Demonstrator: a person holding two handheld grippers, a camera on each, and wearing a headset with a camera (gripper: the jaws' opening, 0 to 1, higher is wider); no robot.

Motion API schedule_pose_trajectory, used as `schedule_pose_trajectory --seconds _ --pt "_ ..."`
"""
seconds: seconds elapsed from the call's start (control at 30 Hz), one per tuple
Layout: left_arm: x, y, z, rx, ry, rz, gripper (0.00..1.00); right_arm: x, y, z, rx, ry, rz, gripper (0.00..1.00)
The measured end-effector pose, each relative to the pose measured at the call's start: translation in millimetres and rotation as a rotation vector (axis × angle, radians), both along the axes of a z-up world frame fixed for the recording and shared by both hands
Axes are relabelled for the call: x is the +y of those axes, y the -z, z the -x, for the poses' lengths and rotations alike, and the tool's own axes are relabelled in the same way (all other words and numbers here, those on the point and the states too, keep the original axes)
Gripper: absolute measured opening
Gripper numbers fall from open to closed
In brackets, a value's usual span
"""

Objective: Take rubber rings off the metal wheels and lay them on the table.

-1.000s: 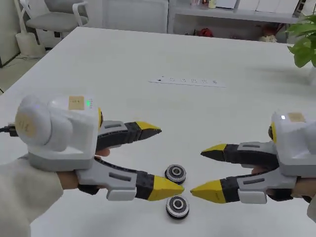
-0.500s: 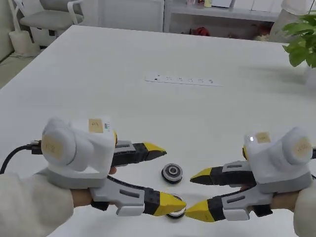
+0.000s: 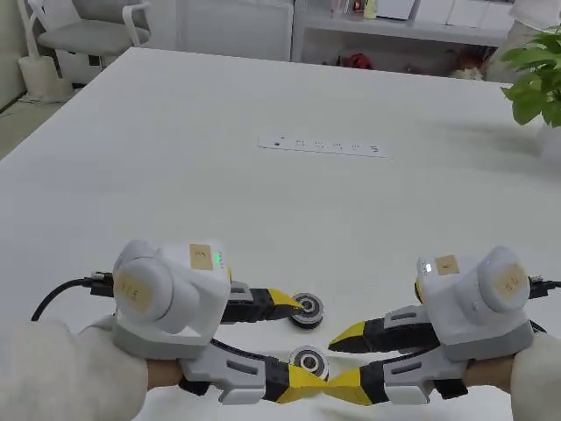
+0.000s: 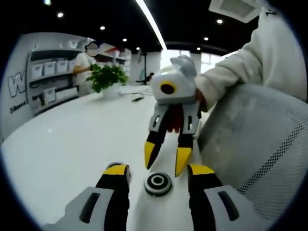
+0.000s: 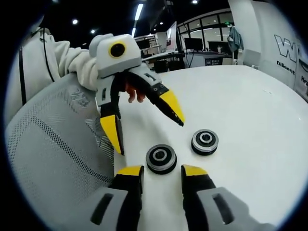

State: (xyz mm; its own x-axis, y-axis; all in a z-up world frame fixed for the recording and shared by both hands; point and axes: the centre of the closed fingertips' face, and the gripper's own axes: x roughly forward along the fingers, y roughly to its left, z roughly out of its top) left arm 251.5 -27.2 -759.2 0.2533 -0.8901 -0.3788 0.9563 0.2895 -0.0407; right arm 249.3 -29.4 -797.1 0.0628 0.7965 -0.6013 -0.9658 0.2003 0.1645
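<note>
- The left claw [image 3: 304, 344] is wide open, its jaws on either side of the nearer metal wheel [image 3: 308, 360].
- The right claw [image 3: 331, 368] faces it with jaws parted, tips just beside that wheel.
- 2 wheels lie flat on the white surface [image 3: 263, 193]; the farther wheel [image 3: 307, 309] sits by the left claw's upper tip.
- Black rubber rings [image 5: 149, 159] sit on both wheels.

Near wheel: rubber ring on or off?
On. The near wheel lies flat on the table, its black rubber ring seated around the rim.
</note>
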Motion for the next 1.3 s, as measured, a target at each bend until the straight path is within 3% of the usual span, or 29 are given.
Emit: schedule_pose_trajectory --seconds 0.23,0.67,0.8,0.87,0.93,1.2,1.23,1.3 --pt "-0.7 10.9 0.2 0.013 0.004 -0.021 0.36 1.2 3.0 -1.5 -0.021 -0.002 0.012 0.24" --pt "-0.1 22.8 -3.6 -0.007 0.018 -0.059 0.18 2.4 6.7 -0.2 -0.017 -0.01 0.026 0.21" --pt "0.1 28.6 -3.1 -0.01 0.026 -0.084 0.16 2.3 7.8 0.2 -0.017 -0.012 0.033 0.19" --pt "-0.9 28.0 -3.2 0.003 0.019 -0.075 0.17 2.5 7.8 0.2 -0.015 -0.011 0.033 0.19" --pt "-0.8 28.5 -2.9 -0.014 0.026 -0.08 0.17 2.5 7.9 -0.2 -0.011 -0.007 0.033 0.19" --pt "0.0 29.3 -2.7 -0.02 0.031 -0.077 0.14 2.2 7.7 -1.1 -0.022 -0.013 0.044 0.18" --pt "-0.6 29.9 -3.8 -0.036 0.034 -0.084 0.14 1.4 8.2 -1.6 -0.027 -0.015 0.048 0.17" --pt "-1.3 30.9 -4.2 -0.028 0.033 -0.086 0.14 0.6 9.0 -2.0 -0.024 -0.011 0.051 0.16"
